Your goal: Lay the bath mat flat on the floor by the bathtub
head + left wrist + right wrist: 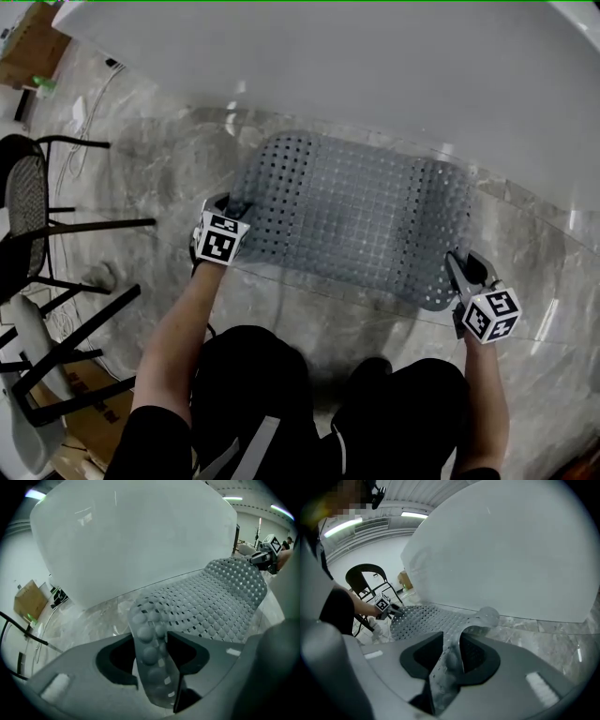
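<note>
1. Here the left gripper (152, 667) points steeply down with its jaws set wide. A corner of the bath mat (220, 602) stands upright between them. It leans on one jaw, and a dark gap shows on the other side.
2. The right gripper (450, 663) has its jaws narrower but still apart. The mat's other near corner rises between them as a curled strip and is not pinched flat.
3. In the head view the left gripper (228, 206) is at the mat's near left corner and the right gripper (459, 269) is at its near right corner. A bare forearm runs back from each.
4. The bath mat (352, 216) is grey and slightly see-through, a rectangle with rounded corners. It is pierced all over by a regular grid of small holes. Rows of round bumps show on the face seen in the left gripper view.
5. Most of the mat lies spread on the floor (159, 159), which is pale veined marble. Only the two near corners are lifted at the grippers.
6. Its long far edge runs just beside the white bathtub (375, 66), whose curved wall fills the top of the head view.
7. A black chair (28, 197) stands well apart from the mat, at the left of the head view.
</note>
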Demonstrator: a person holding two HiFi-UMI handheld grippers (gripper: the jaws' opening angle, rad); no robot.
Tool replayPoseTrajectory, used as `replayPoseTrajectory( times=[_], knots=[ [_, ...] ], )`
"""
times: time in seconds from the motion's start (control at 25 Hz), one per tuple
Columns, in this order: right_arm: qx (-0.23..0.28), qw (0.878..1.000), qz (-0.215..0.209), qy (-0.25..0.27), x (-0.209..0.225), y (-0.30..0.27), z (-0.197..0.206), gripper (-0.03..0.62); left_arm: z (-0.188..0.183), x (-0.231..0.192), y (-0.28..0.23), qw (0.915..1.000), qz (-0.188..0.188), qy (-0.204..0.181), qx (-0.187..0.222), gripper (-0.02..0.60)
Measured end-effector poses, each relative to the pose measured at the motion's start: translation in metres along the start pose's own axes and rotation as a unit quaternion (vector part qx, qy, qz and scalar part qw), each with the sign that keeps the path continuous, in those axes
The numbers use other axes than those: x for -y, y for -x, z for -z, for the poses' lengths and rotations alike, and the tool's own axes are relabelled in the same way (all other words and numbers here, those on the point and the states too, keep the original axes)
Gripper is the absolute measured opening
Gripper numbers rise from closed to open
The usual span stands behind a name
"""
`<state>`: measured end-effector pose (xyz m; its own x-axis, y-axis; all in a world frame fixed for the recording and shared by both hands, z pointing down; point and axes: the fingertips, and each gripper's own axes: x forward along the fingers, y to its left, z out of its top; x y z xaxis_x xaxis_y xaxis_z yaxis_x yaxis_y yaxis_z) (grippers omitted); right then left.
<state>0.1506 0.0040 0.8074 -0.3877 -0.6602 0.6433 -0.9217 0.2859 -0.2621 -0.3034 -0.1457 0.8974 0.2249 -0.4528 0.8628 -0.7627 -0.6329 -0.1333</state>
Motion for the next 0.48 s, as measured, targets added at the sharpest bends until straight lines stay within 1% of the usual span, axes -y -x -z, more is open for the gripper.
replayPoseTrajectory(
  times=[0.08,0.2,0.28,0.36,0.44,0.48],
  knots=[
    [-0.005,1.000,0.005,-0.013,0.010,-0.003,0.003,0.104,0.005,0.000,0.000,1.0000,-0.006,0.007,-0.001,0.213],
    [-0.011,0.998,0.025,-0.059,0.035,0.000,0.017,0.103,0.012,-0.001,0.002,0.9997,-0.019,0.014,0.001,0.232],
    [-0.010,0.995,0.030,-0.091,0.044,0.006,0.026,0.098,0.021,-0.006,0.000,0.9992,-0.038,-0.006,-0.008,0.259],
    [-0.008,0.993,0.031,-0.111,0.050,0.010,0.031,0.089,0.028,-0.016,0.002,0.9978,-0.059,-0.025,-0.019,0.259],
    [-0.006,0.992,0.030,-0.123,0.053,0.011,0.034,0.081,0.029,-0.024,0.006,0.9978,-0.062,-0.019,-0.015,0.259],
    [-0.004,0.992,0.030,-0.125,0.053,0.011,0.034,0.068,0.028,-0.026,0.007,0.9981,-0.059,-0.013,-0.008,0.259]
  ],
)
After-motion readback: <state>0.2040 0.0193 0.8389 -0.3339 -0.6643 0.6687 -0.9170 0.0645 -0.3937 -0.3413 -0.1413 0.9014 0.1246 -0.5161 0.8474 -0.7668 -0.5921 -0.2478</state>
